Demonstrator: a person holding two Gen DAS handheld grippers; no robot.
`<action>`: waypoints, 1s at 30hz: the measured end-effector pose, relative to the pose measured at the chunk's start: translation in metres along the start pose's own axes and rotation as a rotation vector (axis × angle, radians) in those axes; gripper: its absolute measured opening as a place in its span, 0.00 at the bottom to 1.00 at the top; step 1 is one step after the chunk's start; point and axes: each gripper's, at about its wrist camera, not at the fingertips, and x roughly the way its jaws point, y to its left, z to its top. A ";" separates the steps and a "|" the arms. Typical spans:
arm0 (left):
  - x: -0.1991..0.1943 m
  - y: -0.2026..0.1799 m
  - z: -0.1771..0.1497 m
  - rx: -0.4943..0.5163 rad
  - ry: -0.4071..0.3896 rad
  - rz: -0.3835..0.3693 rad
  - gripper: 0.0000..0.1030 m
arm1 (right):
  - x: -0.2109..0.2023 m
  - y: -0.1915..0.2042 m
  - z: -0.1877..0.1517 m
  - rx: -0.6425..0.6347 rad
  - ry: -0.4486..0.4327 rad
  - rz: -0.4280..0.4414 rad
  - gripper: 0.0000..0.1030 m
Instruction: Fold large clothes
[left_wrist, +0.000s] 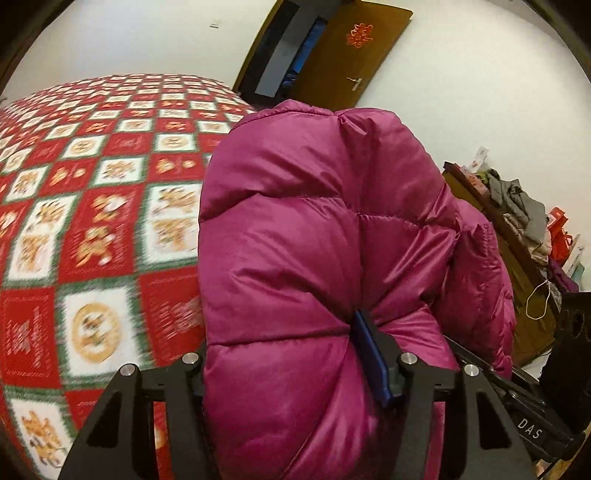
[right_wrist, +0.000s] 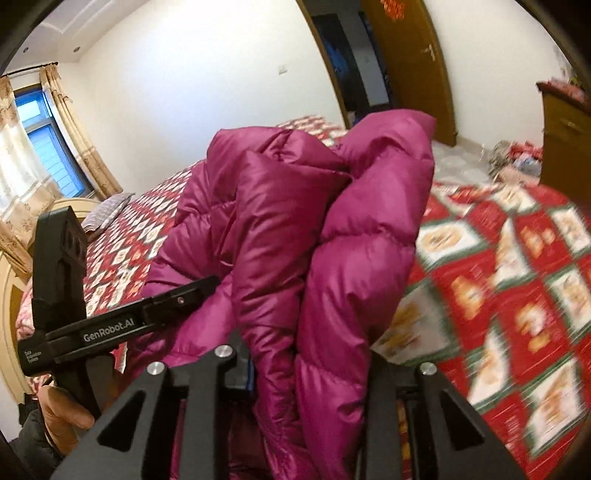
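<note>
A puffy magenta down jacket (left_wrist: 295, 221) is bunched up and lifted above the bed. My left gripper (left_wrist: 288, 362) is shut on a thick fold of it; the blue pad (left_wrist: 373, 365) presses a deep dent into the padding, and the other finger is hidden behind the fabric. In the right wrist view the same jacket (right_wrist: 332, 240) rises in two bulging folds. My right gripper (right_wrist: 310, 365) is shut on one of them, with a blue pad (right_wrist: 249, 373) against the cloth. The left tool's black body (right_wrist: 107, 325) reaches into the jacket from the left, held by a hand (right_wrist: 62, 417).
Under the jacket lies a bed with a red, white and green checked quilt (left_wrist: 92, 221). A pillow (right_wrist: 107, 210), headboard (right_wrist: 11, 295) and curtained window (right_wrist: 37, 147) are at the far left. A brown door (left_wrist: 347, 55) stands open behind. A wooden dresser (left_wrist: 517, 240) holds piled clothes.
</note>
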 end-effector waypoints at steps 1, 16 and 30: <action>0.003 -0.003 0.002 0.000 0.001 -0.003 0.59 | -0.002 -0.004 0.003 -0.005 -0.006 -0.010 0.30; 0.099 -0.014 0.030 0.017 0.058 0.179 0.59 | 0.064 -0.101 0.049 0.072 0.090 -0.077 0.30; 0.131 -0.015 0.024 0.162 0.018 0.348 0.66 | 0.061 -0.141 0.051 0.190 0.072 -0.073 0.47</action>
